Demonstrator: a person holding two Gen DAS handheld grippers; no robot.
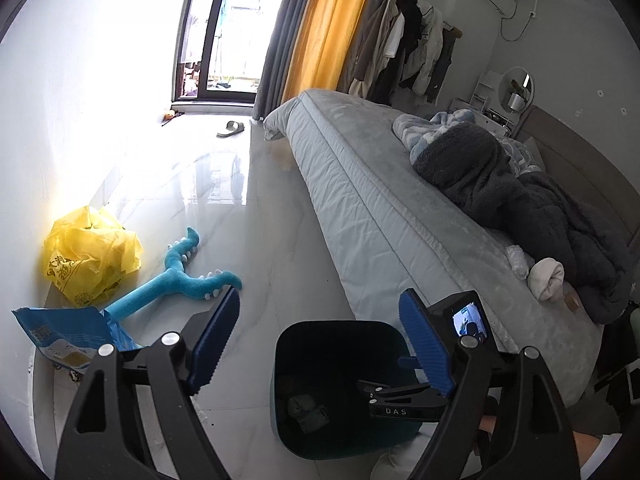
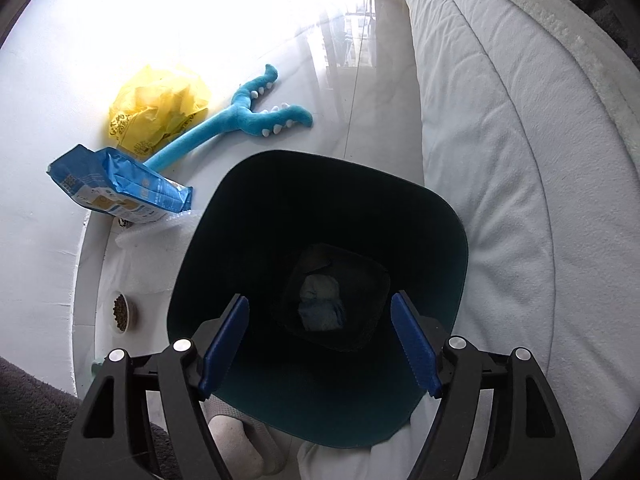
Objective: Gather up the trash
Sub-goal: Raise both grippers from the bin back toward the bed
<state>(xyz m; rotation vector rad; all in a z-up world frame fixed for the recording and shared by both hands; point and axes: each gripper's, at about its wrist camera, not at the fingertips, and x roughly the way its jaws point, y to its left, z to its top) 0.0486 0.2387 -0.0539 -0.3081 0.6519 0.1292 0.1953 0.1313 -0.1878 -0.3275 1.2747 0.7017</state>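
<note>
Left hand-held gripper (image 1: 320, 344) angled downward, jaws wide apart, nothing between them. Right hand-held gripper (image 2: 320, 344) pointing steeply down, jaws spread, empty, blue pads (image 2: 224, 344) facing inward.

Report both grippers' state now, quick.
Left gripper: open, fingers hold nothing.
Right gripper: open over the trash bin, nothing between its fingers.

Bare floor (image 1: 256, 240) between bed (image 1: 360, 200) and wall-side clutter (image 1: 92, 256).

Daylight from the window (image 1: 218, 28) blows out the floor (image 1: 168, 184) (edges fisheye-bent).
</note>
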